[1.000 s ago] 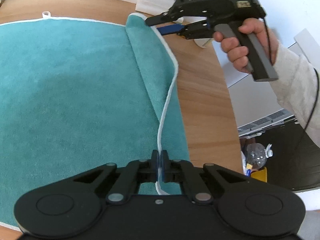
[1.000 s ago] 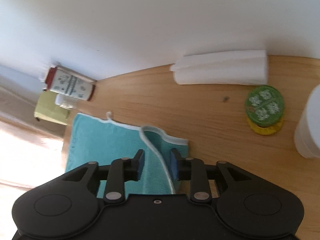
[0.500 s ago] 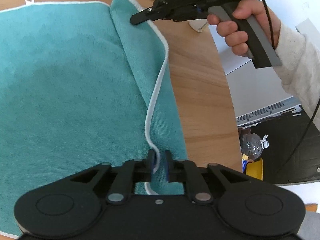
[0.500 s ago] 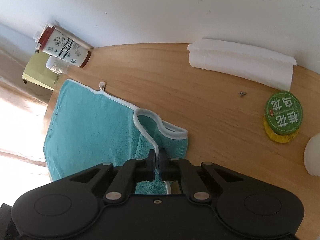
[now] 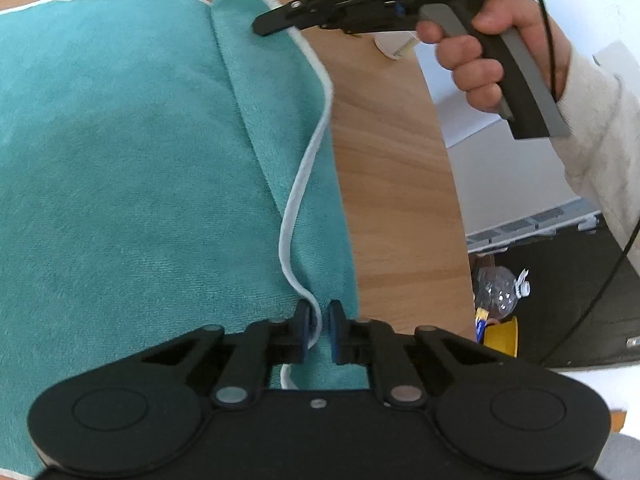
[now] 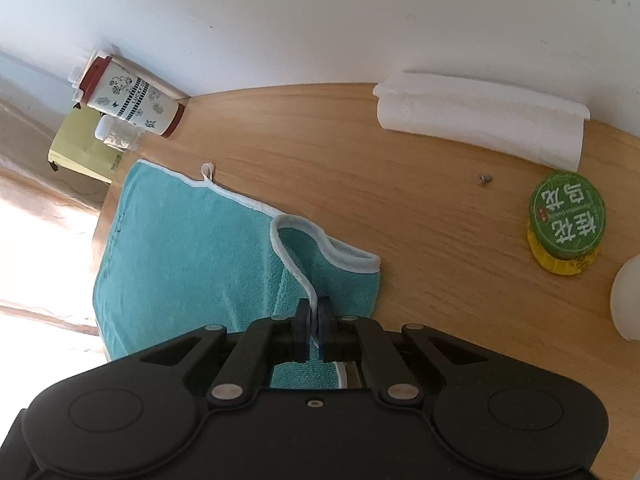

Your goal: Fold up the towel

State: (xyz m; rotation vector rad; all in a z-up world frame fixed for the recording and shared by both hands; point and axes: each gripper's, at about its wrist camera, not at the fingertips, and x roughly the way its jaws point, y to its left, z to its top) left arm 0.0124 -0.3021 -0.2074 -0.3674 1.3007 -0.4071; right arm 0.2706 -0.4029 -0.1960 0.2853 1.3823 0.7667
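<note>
Left wrist view: a teal towel (image 5: 120, 152) with white trim lies spread on the wooden tabletop (image 5: 392, 168), its right edge turned up in a ridge; the left tool (image 5: 319, 330) has the trim between its closing jaws, a small gap showing, while a hand (image 5: 500, 48) holds the right tool (image 5: 264, 26) at the ridge's far end. Right wrist view: the right tool (image 6: 314, 326) is clenched on the towel's (image 6: 180, 256) white trim, lifting a loop near its corner, with a patterned cup (image 6: 128, 96), white roll (image 6: 480, 124) and green-lidded jar (image 6: 566, 220) well apart on the tabletop (image 6: 400, 200).
</note>
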